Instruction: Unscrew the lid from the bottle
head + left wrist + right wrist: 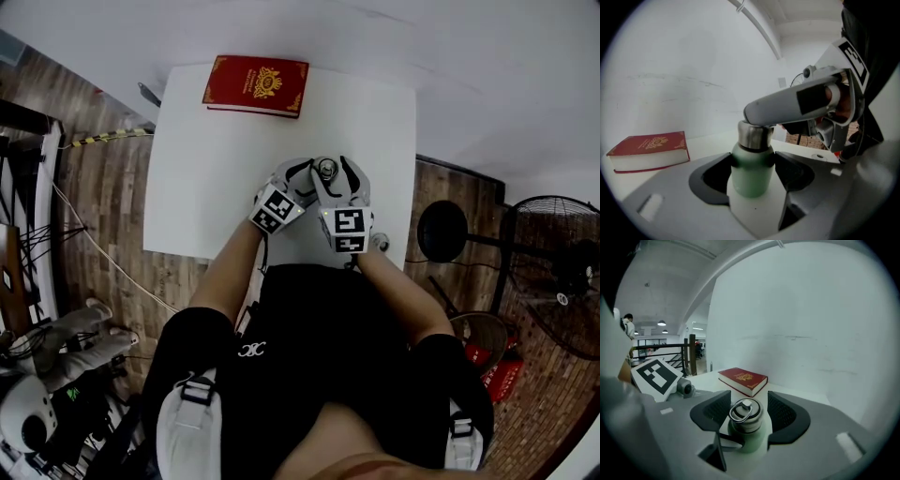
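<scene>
A pale green bottle (pixel 325 172) with a steel lid (pixel 746 412) stands upright near the front edge of the white table (pixel 216 187). In the left gripper view its green body (pixel 751 173) sits between the two black pads, which press on its sides, so my left gripper (pixel 312 180) is shut on it. My right gripper (pixel 747 414) straddles the lid from above with a thin gap beside it, so it stands open. One of its grey fingers (pixel 797 101) crosses in front of the lid's top (pixel 752 135) and hides it.
A red book (pixel 256 84) lies flat at the table's far edge, well behind the bottle. A standing fan (pixel 553 272) and a round black stand (pixel 442 231) are on the wooden floor to the right of the table.
</scene>
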Available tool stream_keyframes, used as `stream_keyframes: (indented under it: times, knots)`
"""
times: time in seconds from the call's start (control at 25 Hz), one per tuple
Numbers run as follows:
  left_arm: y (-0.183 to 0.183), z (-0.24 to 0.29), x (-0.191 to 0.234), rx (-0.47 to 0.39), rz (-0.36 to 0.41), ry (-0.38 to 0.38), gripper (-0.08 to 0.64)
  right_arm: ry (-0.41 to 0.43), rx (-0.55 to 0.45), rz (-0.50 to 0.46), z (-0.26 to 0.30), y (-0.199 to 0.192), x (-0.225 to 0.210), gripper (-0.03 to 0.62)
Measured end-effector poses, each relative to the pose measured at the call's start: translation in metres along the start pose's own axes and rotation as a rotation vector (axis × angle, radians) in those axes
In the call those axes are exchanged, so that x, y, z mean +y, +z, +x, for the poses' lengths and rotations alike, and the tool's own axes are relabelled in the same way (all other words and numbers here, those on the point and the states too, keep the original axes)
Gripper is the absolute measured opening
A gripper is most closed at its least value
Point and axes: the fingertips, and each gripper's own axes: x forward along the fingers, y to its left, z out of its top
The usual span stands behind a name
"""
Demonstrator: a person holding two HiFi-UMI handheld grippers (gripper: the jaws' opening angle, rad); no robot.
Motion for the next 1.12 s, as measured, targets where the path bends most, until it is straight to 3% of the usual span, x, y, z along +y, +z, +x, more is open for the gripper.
stream_keyframes:
  times: [0.32, 0.44, 0.56, 0.72, 0.92, 1.12]
  knots:
    - [0.0, -0.001, 0.0, -0.004, 0.002, -0.006, 0.344, 0.052, 0.022, 0.015, 0.001, -0.004, 0.004, 0.215]
    - [0.001, -0.001, -0.001, -0.006, 0.0, -0.008, 0.345, 0.142, 0.036, -0.033, 0.001, -0.005, 0.006, 0.215]
    - [0.001, -0.001, 0.0, -0.008, -0.002, -0.008, 0.344, 0.285, 0.066, -0.123, 0.003, -0.006, 0.009, 0.215]
    - [0.002, -0.002, 0.002, -0.024, -0.024, -0.004, 0.344, 0.51, 0.096, -0.394, 0.004, -0.011, 0.017, 0.216]
    - [0.0, -0.001, 0.001, -0.013, -0.006, -0.001, 0.344, 0.794, 0.217, -0.754, -0.005, -0.033, 0.014, 0.216]
    - [-0.001, 0.001, 0.0, -0.006, 0.003, -0.004, 0.344, 0.918, 0.264, -1.155, -0.008, -0.039, 0.009, 0.198]
